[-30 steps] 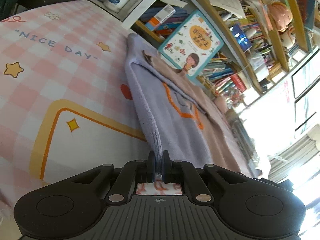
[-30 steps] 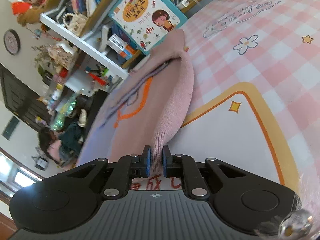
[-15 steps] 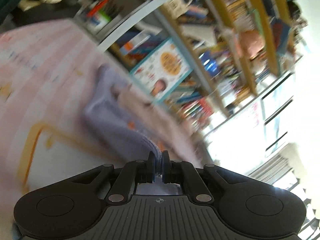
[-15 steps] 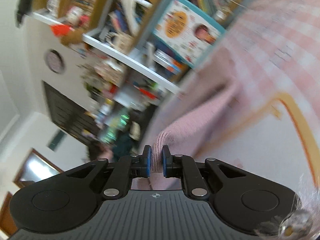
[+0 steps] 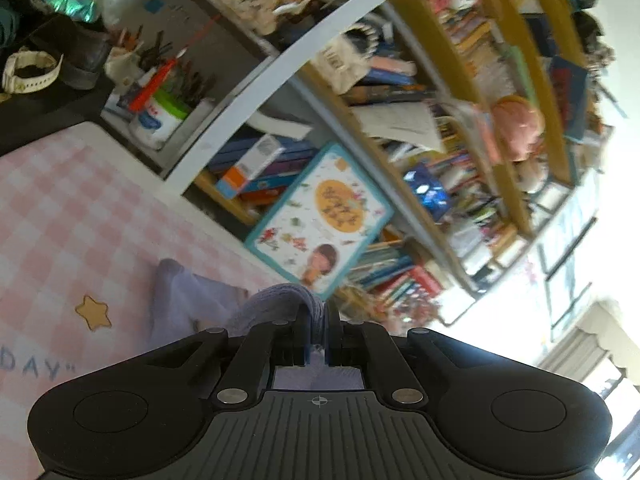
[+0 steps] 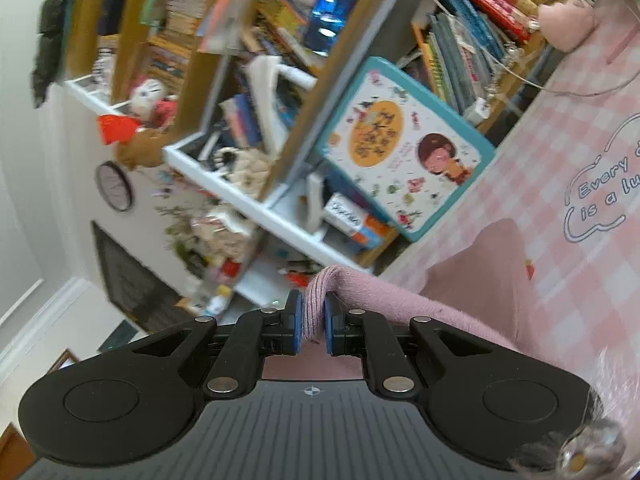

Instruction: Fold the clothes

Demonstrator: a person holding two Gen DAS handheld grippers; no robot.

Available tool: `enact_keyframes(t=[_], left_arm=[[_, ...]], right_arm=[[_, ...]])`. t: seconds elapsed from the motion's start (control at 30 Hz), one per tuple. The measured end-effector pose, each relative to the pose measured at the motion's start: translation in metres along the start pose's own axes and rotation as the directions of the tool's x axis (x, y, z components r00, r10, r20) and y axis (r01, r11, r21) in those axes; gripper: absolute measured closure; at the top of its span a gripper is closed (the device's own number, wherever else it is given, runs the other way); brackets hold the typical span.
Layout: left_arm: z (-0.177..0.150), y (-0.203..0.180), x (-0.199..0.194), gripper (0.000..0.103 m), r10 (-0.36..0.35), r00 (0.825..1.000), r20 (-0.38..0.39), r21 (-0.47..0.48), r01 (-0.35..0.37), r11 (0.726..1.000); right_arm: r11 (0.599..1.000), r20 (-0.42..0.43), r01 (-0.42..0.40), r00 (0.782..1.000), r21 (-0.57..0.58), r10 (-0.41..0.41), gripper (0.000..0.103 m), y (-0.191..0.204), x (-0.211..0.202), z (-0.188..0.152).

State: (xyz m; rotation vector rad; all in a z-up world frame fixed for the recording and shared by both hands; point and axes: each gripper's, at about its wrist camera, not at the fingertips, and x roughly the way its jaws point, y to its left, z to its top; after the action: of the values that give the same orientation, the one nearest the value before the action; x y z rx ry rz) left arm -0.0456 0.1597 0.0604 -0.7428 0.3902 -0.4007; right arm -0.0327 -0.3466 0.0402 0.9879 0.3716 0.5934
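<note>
A two-tone knitted sweater lies on a pink checked sheet (image 5: 80, 216). Its lavender half (image 5: 180, 300) shows in the left wrist view, where my left gripper (image 5: 318, 326) is shut on a raised fold of its hem. The pink half (image 6: 472, 280) shows in the right wrist view, and my right gripper (image 6: 312, 322) is shut on a bunched ribbed edge of it, held above the sheet. The cloth drapes back down from both grips toward the far end of the garment near the shelves. The middle of the sweater is hidden behind the gripper bodies.
A crowded bookshelf (image 5: 360, 120) runs along the far edge of the sheet, with a teal-framed picture book (image 5: 320, 220) leaning against it. A cup of pens (image 5: 160, 116) stands at the left. A pink plush (image 6: 568, 24) and a white cable (image 6: 580, 92) lie at the right.
Both grippers have risen and swung toward the bookshelf, lifting the near hem off the sheet. The garment now shows much shorter in both views, and the shelves fill most of each frame.
</note>
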Motion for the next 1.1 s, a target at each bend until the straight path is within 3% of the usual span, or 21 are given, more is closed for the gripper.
enact_keyframes(t=[0.17, 0.4, 0.5, 0.63, 0.73, 0.83, 0.93, 1.03, 1.1], left_arm=[[0.003, 0.03, 0.037, 0.098, 0.09, 0.995, -0.048, -0.04, -0.092, 0.995], [-0.001, 0.054, 0.075, 0.097, 0.206, 0.972, -0.114, -0.029, -0.211, 0.977], [-0.004, 0.061, 0.084, 0.088, 0.225, 0.963, -0.151, -0.016, -0.23, 0.973], [0.0, 0.069, 0.081, 0.059, 0.207, 0.966, -0.153, -0.021, -0.212, 0.977], [0.008, 0.068, 0.068, 0.034, 0.203, 0.973, -0.11, -0.012, -0.206, 0.979], [0.017, 0.058, 0.049, 0.032, 0.256, 0.967, -0.024, 0.085, -0.253, 0.964], [0.021, 0.046, 0.038, 0.032, 0.3, 0.954, 0.027, 0.181, -0.3, 0.937], [0.015, 0.033, 0.046, 0.032, 0.334, 0.943, -0.003, 0.306, -0.317, 0.898], [0.004, 0.023, 0.055, 0.033, 0.362, 0.932, -0.007, 0.401, -0.329, 0.855]], right_arm=[[0.996, -0.028, 0.088, 0.996, 0.031, -0.088, 0.093, -0.03, 0.036, 0.006], [0.976, -0.058, 0.212, 0.976, 0.037, -0.21, 0.091, -0.069, 0.074, 0.004], [0.968, -0.061, 0.246, 0.968, 0.057, -0.243, 0.088, -0.085, 0.082, 0.003], [0.968, -0.054, 0.239, 0.97, 0.078, -0.235, 0.083, -0.098, 0.083, 0.004], [0.969, -0.012, 0.245, 0.97, 0.037, -0.245, 0.068, -0.091, 0.07, 0.011], [0.958, 0.038, 0.281, 0.959, -0.052, -0.28, 0.064, -0.078, 0.055, 0.021], [0.901, 0.055, 0.371, 0.928, -0.225, -0.368, 0.064, -0.058, 0.048, 0.025], [0.785, 0.071, 0.438, 0.888, -0.439, -0.455, 0.064, -0.04, 0.055, 0.011], [0.713, 0.083, 0.45, 0.869, -0.538, -0.487, 0.064, -0.031, 0.061, 0.0]])
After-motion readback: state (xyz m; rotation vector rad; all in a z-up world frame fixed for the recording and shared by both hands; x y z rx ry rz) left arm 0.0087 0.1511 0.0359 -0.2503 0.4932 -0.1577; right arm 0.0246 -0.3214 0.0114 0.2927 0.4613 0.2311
